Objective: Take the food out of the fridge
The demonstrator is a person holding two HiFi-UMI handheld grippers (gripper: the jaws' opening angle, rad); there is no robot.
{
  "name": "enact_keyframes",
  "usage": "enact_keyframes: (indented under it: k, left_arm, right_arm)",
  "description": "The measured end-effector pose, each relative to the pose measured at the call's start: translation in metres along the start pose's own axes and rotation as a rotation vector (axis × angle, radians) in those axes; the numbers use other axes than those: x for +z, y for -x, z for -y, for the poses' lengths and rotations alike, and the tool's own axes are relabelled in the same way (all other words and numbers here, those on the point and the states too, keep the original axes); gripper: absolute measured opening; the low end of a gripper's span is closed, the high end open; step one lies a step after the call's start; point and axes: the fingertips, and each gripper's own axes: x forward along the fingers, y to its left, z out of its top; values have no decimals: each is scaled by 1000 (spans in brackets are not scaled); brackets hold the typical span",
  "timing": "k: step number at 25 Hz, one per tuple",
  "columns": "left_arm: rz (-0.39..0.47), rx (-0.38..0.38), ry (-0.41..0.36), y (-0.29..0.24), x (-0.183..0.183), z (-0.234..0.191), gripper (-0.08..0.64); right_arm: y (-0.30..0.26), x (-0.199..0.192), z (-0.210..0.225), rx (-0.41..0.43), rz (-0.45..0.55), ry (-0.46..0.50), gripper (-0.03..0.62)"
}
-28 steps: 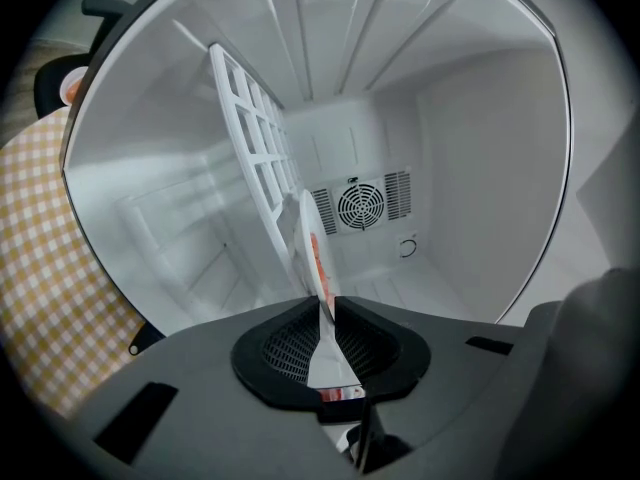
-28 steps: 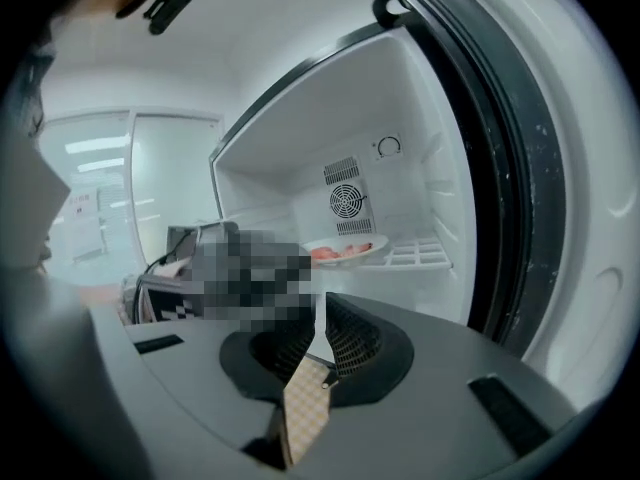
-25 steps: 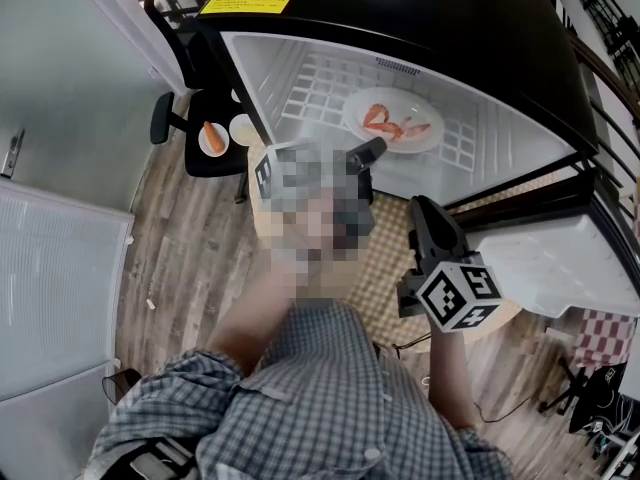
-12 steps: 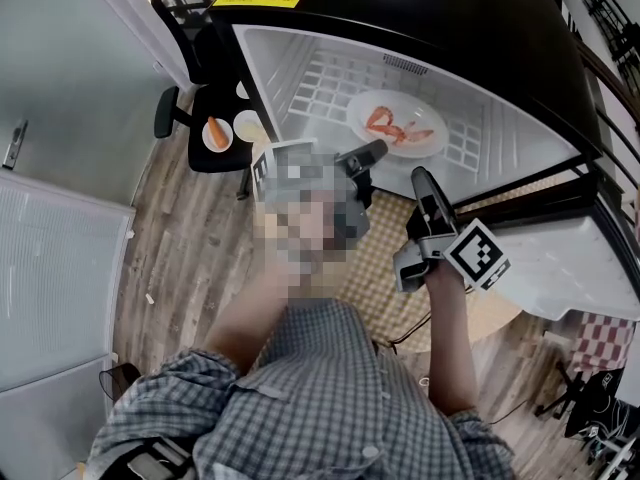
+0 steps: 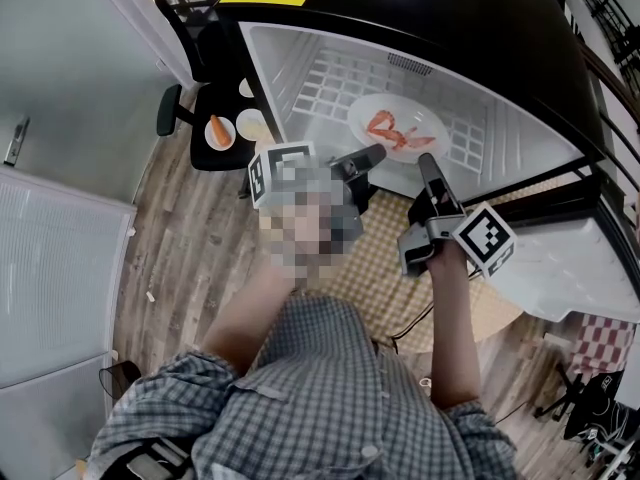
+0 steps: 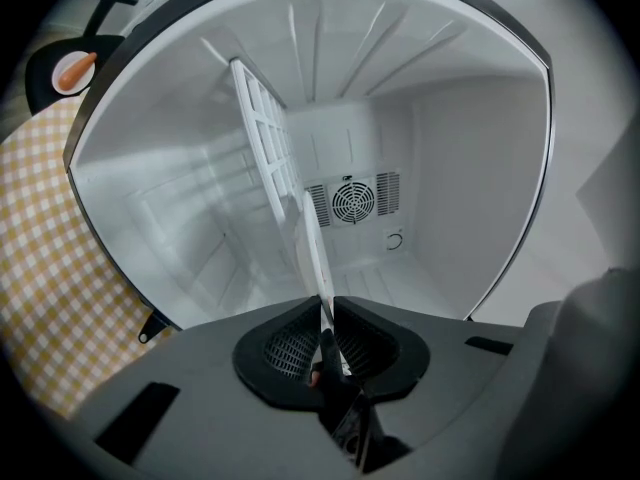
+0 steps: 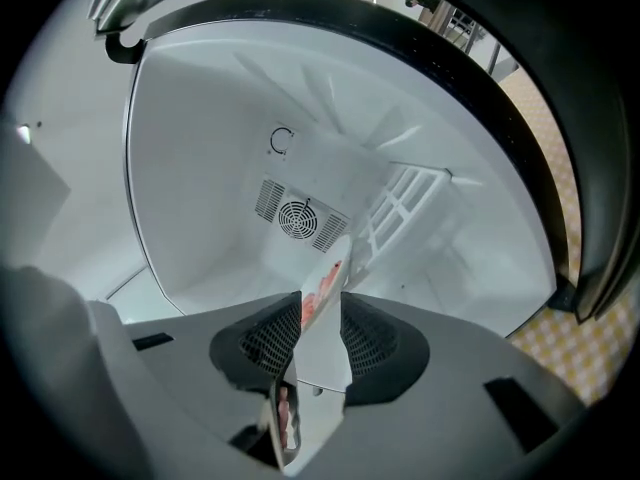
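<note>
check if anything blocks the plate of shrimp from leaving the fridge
Nothing visible does. The round white plate of shrimp sits on the white wire shelf of the open black fridge; the left gripper and right gripper straddle its rim.

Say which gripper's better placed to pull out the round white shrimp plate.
Probably left: left gripper looks clamped on the rim of the round white shrimp plate; right gripper has jaws apart, rim slanting between them.
</note>
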Motion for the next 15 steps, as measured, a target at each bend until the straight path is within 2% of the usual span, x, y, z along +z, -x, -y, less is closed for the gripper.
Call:
enact_keyframes:
  k: [5, 15]
  left_arm:
    - [-10, 1, -19, 3, -2, 0, 44]
    - [-8, 5, -61, 15, -4, -1, 44]
  right_arm:
    - [0, 0, -1, 2, -7, 16, 67]
    - [2, -11, -8, 22, -39, 38, 66]
